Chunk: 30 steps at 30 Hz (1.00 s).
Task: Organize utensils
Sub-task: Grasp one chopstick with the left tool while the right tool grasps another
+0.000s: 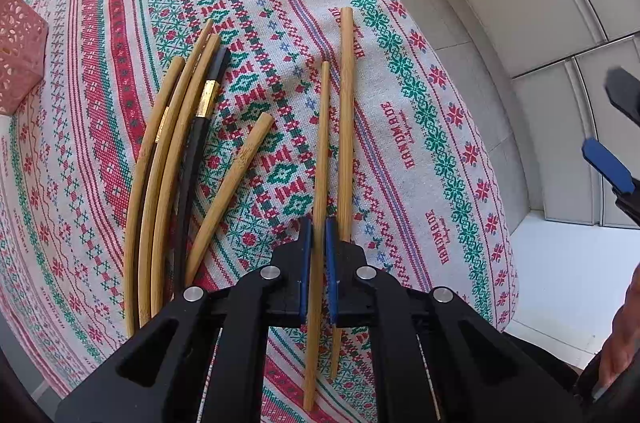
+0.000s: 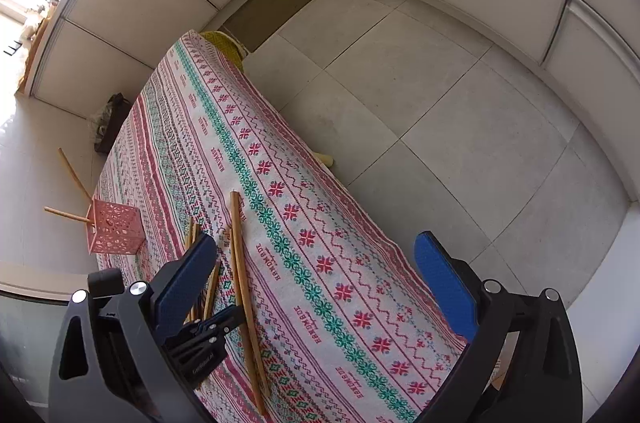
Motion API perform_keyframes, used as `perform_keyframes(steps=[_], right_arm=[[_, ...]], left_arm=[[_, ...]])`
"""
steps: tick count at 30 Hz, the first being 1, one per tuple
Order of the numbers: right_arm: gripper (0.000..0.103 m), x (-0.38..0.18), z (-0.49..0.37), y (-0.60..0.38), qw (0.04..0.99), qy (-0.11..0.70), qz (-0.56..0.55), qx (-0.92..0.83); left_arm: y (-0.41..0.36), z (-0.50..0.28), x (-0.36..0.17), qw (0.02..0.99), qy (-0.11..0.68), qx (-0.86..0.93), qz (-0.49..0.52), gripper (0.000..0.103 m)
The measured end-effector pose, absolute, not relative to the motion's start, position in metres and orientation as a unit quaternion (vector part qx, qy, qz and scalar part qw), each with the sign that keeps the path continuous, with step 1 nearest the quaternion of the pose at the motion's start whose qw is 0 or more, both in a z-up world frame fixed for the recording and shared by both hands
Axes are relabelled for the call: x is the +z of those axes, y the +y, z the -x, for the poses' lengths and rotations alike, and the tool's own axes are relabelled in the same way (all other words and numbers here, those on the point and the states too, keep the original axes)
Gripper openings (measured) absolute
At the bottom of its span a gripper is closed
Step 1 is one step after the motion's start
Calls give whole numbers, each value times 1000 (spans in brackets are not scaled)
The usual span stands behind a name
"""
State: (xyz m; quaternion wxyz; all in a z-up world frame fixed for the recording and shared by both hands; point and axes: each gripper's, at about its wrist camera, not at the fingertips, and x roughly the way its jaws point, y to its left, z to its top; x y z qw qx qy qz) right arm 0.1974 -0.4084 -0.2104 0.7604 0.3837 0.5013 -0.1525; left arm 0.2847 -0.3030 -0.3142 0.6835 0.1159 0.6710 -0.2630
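My left tongs [image 1: 319, 243] clamp a chopstick [image 1: 320, 159] lying near-to-far; the holder [image 1: 18, 51] sits far left; my right tongs [image 2: 320, 287] gape, empty.

In the left wrist view the left gripper [image 1: 319, 235] covers the near ends of the bundled chopsticks [image 1: 160, 159], and its blue pads hide a stretch of the chopstick [image 1: 320, 151] pinched between them. The holder [image 1: 18, 51] is cut by the left edge, so its contents cannot be seen there. The right gripper [image 1: 616, 143] shows only as blurred finger ends at the right edge, and a hand [image 1: 624, 335] below it is mostly out of frame. In the right wrist view the right gripper's left finger [image 2: 186, 287] hides most of the bundle, and the dark object [image 2: 112, 119] beyond the table is too small to identify.
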Motion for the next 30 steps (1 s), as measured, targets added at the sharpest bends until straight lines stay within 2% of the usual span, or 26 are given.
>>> perform_keyframes(steps=[7, 13, 20, 22, 24, 25, 30], right_arm=[[95, -227, -240, -373, 755, 535, -355, -131], [72, -249, -280, -339, 740, 578, -319, -130], [63, -274, -318, -310, 733, 606, -255, -173], [54, -274, -324, -303, 743, 601, -226, -192], [28, -274, -327, -295, 751, 592, -201, -209], [8, -274, -326, -292, 755, 589, -197, -210], [8, -264, -310, -292, 776, 556, -226, -194]], left_arm=[[-251, -269, -273, 721, 626, -298, -16, 6], [-200, -255, -238, 754, 580, -307, 17, 6], [-143, -240, -217, 777, 544, -316, 25, 6], [-129, -242, -210, 781, 538, -316, 33, 6], [-118, -242, -206, 785, 531, -317, 41, 6], [-112, -241, -203, 787, 529, -315, 43, 6], [-98, -236, -189, 800, 515, -303, 52, 6]])
